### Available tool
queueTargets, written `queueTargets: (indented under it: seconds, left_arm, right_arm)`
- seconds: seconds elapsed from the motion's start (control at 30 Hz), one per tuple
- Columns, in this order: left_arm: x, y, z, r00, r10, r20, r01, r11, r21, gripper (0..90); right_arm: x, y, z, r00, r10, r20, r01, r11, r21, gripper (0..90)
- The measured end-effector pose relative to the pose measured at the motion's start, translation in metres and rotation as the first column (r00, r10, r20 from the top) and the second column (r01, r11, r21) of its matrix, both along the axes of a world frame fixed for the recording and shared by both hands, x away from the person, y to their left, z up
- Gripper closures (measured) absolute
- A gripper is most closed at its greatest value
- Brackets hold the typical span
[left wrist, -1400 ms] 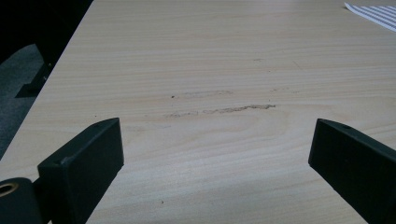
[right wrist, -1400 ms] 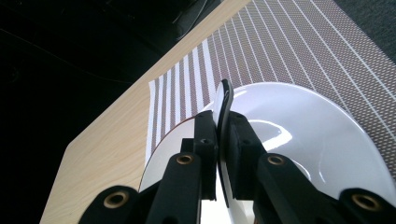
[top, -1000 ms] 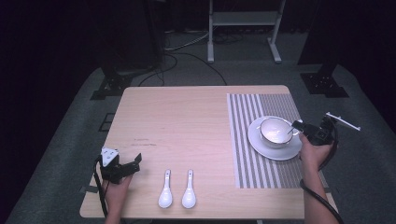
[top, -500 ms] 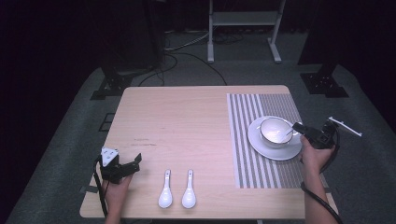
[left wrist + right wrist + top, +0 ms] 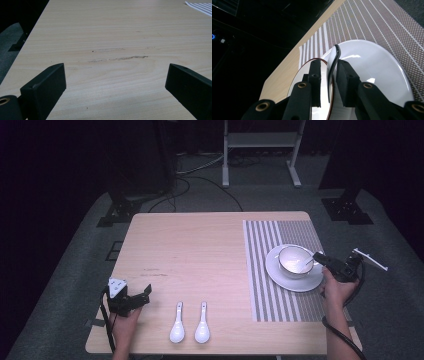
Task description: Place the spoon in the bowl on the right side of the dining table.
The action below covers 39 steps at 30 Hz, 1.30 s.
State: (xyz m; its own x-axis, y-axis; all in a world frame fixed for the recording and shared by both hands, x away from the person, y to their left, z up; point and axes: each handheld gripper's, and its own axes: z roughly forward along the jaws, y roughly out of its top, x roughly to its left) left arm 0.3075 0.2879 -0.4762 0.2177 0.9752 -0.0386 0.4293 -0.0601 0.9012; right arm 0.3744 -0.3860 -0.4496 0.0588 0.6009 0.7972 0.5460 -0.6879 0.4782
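The right claw (image 5: 320,257) is clenched on the rim of the bowl (image 5: 295,261), one jaw inside and one outside; the right gripper view shows the rim pinched between them. The bowl sits on a white plate (image 5: 280,274), which lies on the striped mat (image 5: 260,270) at the right of the worktop (image 5: 200,250). The left claw (image 5: 145,294) is released, jaws wide apart over bare wood near the front left corner. Two white spoons (image 5: 190,322) lie side by side just right of it.

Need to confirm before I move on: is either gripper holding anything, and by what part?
The right gripper grips the bowl by its rim, one jaw inside, one outside. The left gripper is open, holding nothing.
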Motion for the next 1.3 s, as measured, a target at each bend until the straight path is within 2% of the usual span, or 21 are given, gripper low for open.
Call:
queueTargets:
  seconds: [0.17,0.9,1.3]
  left_arm:
    - [0.0,0.0,0.0,1.0,0.001,-0.002,-0.001,1.0,0.002,2.0]
    - [0.0,0.0,0.0,1.0,0.004,-0.001,-0.004,1.0,0.002,2.0]
    - [0.0,-0.001,0.0,1.0,0.004,0.003,-0.004,1.0,0.002,2.0]
  right_arm:
    - [-0.003,-0.002,-0.002,0.9999,0.004,0.016,-0.005,0.9996,0.026,71.4]
    - [-0.019,0.001,-0.002,0.9955,0.048,0.081,-0.053,0.9968,0.06,64.7]
    - [-0.037,0.006,-0.003,0.9895,0.076,0.123,-0.085,0.9941,0.068,52.5]
